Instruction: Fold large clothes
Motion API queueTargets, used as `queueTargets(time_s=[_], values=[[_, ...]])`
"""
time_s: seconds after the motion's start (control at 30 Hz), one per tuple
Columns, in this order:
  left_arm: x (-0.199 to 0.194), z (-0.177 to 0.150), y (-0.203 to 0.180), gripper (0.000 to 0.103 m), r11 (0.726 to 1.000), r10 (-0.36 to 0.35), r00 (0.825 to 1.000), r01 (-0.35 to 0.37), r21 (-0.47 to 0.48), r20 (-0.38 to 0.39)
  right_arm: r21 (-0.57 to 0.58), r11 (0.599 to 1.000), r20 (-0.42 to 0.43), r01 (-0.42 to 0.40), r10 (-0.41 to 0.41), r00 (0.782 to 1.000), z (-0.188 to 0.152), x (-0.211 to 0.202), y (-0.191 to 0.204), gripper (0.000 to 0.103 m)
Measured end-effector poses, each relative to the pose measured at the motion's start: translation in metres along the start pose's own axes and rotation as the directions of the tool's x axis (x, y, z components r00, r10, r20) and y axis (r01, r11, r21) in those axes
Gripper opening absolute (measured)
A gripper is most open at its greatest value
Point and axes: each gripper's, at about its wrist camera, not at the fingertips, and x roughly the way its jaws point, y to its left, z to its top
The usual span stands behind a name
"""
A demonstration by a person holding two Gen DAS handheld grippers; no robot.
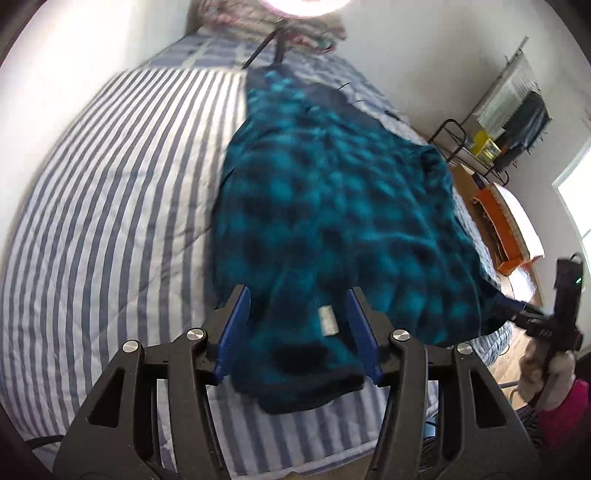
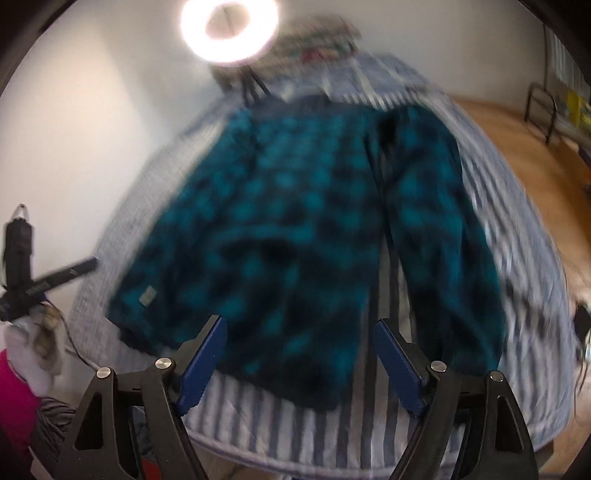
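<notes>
While a teal and black checked shirt (image 1: pixel 332 221) lies spread on a bed (image 1: pixel 110 203), both tools are held above its near edge. The bed is covered by a blue and white striped quilt.

From the left wrist view, the left tool (image 1: pixel 299 317) is seen with its blue pads set wide apart. The shirt's near corner, carrying a small white label (image 1: pixel 328 320), is framed between the pads, but no contact can be made out. The right tool (image 1: pixel 532 314) is seen at the far right of this view, beside the shirt's edge, held in a gloved hand (image 1: pixel 543 373); its state cannot be told from here.

From the right wrist view, the right tool (image 2: pixel 299 350) is shown with its pads wide apart too, nothing gripped between them. The shirt (image 2: pixel 277 229) is blurred in this view; a sleeve (image 2: pixel 439 236) is laid along its right side, with a strip of quilt showing between sleeve and body. The left tool (image 2: pixel 55 277) is seen at the left edge.

A lit ring lamp (image 2: pixel 229 29) is placed at the far end of the bed, against a white wall.
</notes>
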Motion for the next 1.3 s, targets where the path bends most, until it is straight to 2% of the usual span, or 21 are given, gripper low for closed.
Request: queueTargets(time_s=[0.13,0.2,0.23,0.27,0.3,0.37,0.43,0.53,0.67,0.73,0.8,0.9,0.97,1.07,1.17,1.3], values=[[0.008,-0.007,0.013,0.055,1.0,0.007,1.0,-0.008,-0.026,-0.021,0.077,0.997,-0.083,0.009,-0.003,0.997,-0.018,0.027,-0.019,0.084],[0.012,-0.009,0.01,0.055,1.0,0.003,1.0,-0.003,-0.01,-0.029,0.082,0.996,-0.12,0.026,-0.016,0.993,-0.021,0.04,-0.022,0.083],[0.015,-0.011,0.007,0.055,1.0,0.009,0.999,-0.009,0.003,-0.035,0.082,0.996,-0.145,0.027,-0.015,0.989,-0.023,0.048,-0.023,0.079],[0.018,-0.012,0.004,0.055,1.0,0.014,0.999,-0.013,0.011,-0.042,0.086,0.996,-0.161,-0.004,0.018,0.987,-0.025,0.053,-0.023,0.057],[0.021,-0.013,0.002,0.055,1.0,0.014,0.999,-0.013,0.014,-0.049,0.102,0.993,-0.19,-0.058,0.077,0.979,-0.027,0.058,-0.022,0.022],[0.023,-0.013,-0.002,0.055,1.0,0.016,0.998,-0.015,0.014,-0.054,0.121,0.989,-0.197,-0.087,0.109,0.974,-0.031,0.06,-0.021,0.008],[0.022,-0.012,-0.005,0.055,1.0,0.021,0.999,-0.02,0.018,-0.047,0.117,0.985,-0.154,-0.125,0.142,0.978,-0.032,0.035,-0.022,0.005],[0.024,-0.012,-0.004,0.055,0.999,0.034,0.998,-0.033,0.027,-0.047,0.111,0.987,-0.13,-0.115,0.129,0.983,-0.04,0.01,-0.034,0.004],[0.037,-0.015,-0.002,0.055,0.999,0.048,0.996,-0.046,0.024,-0.076,0.153,0.984,-0.181,-0.096,0.123,0.976,-0.052,0.032,-0.049,0.005],[0.039,-0.017,-0.007,0.055,0.998,0.05,0.996,-0.047,0.047,-0.076,0.108,0.992,-0.178,-0.072,0.09,0.98,-0.051,0.035,-0.042,0.012],[0.045,-0.02,-0.015,0.055,0.995,0.06,0.995,-0.053,0.083,-0.075,0.061,0.997,-0.168,-0.042,0.051,0.984,-0.05,0.033,-0.034,0.031],[0.063,-0.028,-0.023,0.055,0.993,0.06,0.991,-0.047,0.111,-0.116,0.04,0.998,-0.121,-0.043,0.048,0.991,-0.043,0.022,-0.026,0.035],[0.076,-0.035,-0.028,0.055,0.984,0.104,0.985,-0.082,0.155,-0.14,0.032,0.999,-0.078,-0.027,0.03,0.997,-0.039,0.01,-0.028,0.037],[0.083,-0.046,-0.038,0.055,0.954,0.169,0.98,-0.135,0.266,-0.107,0.051,0.999,0.012,0.005,-0.005,1.0,-0.033,-0.005,-0.039,0.048],[0.078,-0.043,-0.037,0.055,0.962,0.16,0.981,-0.129,0.242,-0.114,0.141,0.99,0.108,0.012,-0.027,0.994,-0.031,-0.024,-0.067,0.052],[0.049,-0.031,-0.048,0.055,0.975,0.106,0.992,-0.09,0.202,-0.071,0.216,0.975,0.145,0.047,-0.08,0.986,-0.028,-0.04,-0.103,0.055]])
